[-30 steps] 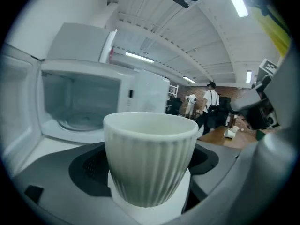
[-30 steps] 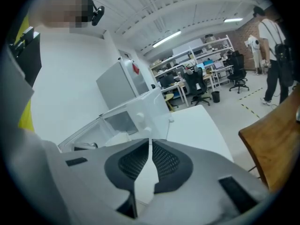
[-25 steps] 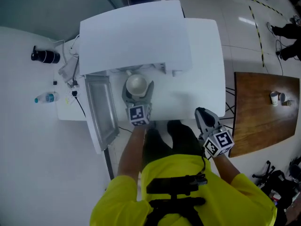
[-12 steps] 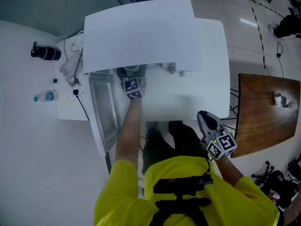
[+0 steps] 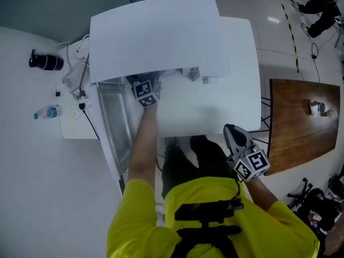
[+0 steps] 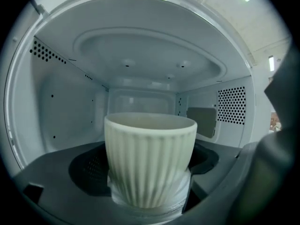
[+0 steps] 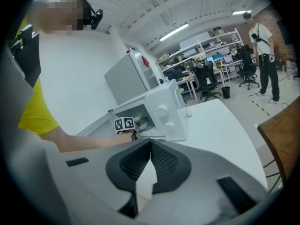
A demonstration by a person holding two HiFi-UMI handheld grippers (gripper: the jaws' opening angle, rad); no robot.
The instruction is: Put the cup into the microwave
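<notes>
A ribbed white cup (image 6: pixel 149 158) fills the middle of the left gripper view, inside the cavity of the white microwave (image 5: pixel 156 36). My left gripper (image 6: pixel 150 184) is shut on the cup, a dark pad on either side of it. From the head view only its marker cube (image 5: pixel 146 93) shows, at the oven's mouth; the cup is hidden under the microwave's top. The microwave door (image 5: pixel 115 128) hangs open to the left. My right gripper (image 5: pixel 234 136) waits near my body, off the table's front edge, shut and empty (image 7: pixel 150 146).
The microwave stands on a white table (image 5: pixel 239 79). A water bottle (image 5: pixel 47 113), a black cylinder (image 5: pixel 45 62) and cables (image 5: pixel 78 85) lie left of it. A wooden table (image 5: pixel 301 128) with paper cups (image 5: pixel 317 109) is at the right. A person (image 7: pixel 262 36) stands far off.
My left gripper has carried the cup from in front of the open microwave forward into its cavity. The right gripper has stayed where it was.
</notes>
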